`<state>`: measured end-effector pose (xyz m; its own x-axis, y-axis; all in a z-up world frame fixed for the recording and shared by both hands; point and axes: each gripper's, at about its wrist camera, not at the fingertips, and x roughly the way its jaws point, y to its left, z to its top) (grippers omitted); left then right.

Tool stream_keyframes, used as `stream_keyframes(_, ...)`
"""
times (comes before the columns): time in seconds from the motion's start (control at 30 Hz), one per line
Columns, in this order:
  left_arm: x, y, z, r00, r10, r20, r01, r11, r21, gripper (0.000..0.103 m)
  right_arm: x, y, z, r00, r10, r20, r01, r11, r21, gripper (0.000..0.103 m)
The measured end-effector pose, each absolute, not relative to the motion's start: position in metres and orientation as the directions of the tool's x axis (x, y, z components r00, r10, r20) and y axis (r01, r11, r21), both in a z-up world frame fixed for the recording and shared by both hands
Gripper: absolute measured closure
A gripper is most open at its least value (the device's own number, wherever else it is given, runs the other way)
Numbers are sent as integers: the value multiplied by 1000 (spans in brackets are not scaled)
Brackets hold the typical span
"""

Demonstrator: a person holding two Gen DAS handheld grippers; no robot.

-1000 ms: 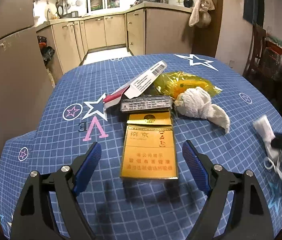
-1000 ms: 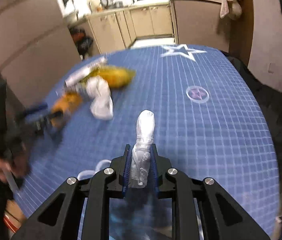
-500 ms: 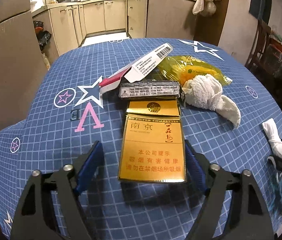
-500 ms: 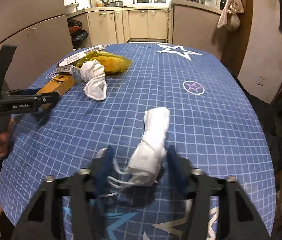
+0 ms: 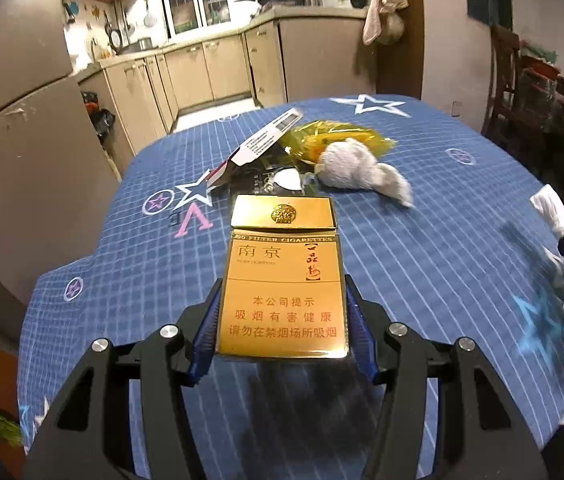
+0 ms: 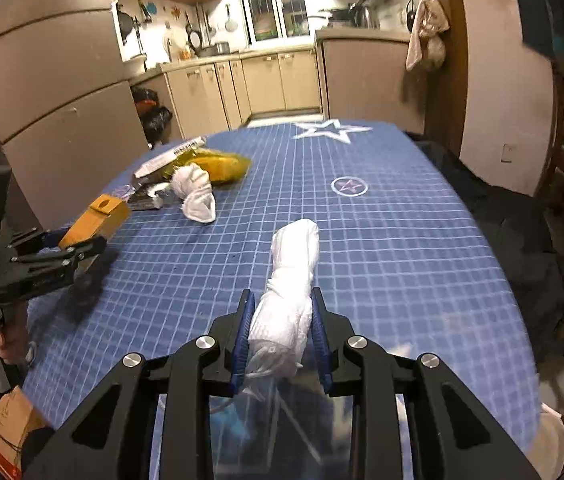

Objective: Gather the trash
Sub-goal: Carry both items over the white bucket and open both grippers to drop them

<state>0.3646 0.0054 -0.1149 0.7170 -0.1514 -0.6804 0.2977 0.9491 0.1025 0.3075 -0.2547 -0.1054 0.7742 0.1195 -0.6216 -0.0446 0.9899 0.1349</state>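
Observation:
My left gripper [image 5: 282,320] is shut on a gold cigarette box [image 5: 284,276] and holds it tilted up above the blue star-patterned tablecloth [image 5: 442,232]. The box also shows in the right wrist view [image 6: 96,218]. My right gripper [image 6: 282,332] is shut on a rolled white face mask [image 6: 290,288], lifted off the table. On the table lie a crumpled white tissue [image 5: 358,168], a yellow plastic wrapper [image 5: 334,136], a white and red carton flap [image 5: 266,140] and a dark packet [image 5: 270,180].
Kitchen cabinets [image 5: 202,68] stand beyond the table. A beige fridge [image 5: 14,152] is at the left. Wooden chairs [image 5: 522,92] stand at the right. A brown paper bag [image 6: 6,424] sits below the table's near left edge.
My left gripper has closed on the cigarette box and lifted it. My right gripper has closed on the rolled mask and raised it off the table.

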Motion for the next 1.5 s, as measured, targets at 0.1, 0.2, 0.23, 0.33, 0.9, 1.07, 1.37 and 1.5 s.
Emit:
stream_keyframes(0.1,340,14,-108,719,-186,-670,288,956,44,50,282,-265,-95,793,129,-596,-37,986,165,74)
stream_keyframes(0.2,321,13,-99,723,-221,-654,293,956,0,50,254,-274,-83,815,122,-566,-28,985,173,74)
stream_keyframes(0.23,317,11,-96,725,-232,-648,298,954,-8,50,244,-278,-79,823,120,-555,-24,984,178,74)
stream_keyframes(0.33,302,-7,-88,729,-271,-629,335,942,-17,50,217,-292,-69,840,106,-532,-9,983,182,74)
stream_keyframes(0.9,240,-186,-65,617,-539,-574,635,771,-42,50,84,-391,-57,863,-86,-498,183,971,151,74)
stream_keyframes(1.07,220,-245,-68,578,-588,-566,689,723,-46,50,40,-432,-54,856,-182,-484,278,951,133,74)
stream_keyframes(1.37,176,-348,-90,521,-627,-579,746,664,-48,50,-28,-499,-80,815,-311,-489,421,898,129,74)
stream_keyframes(1.5,149,-387,-111,479,-633,-608,760,646,-74,50,-56,-527,-99,788,-359,-500,485,863,144,74)
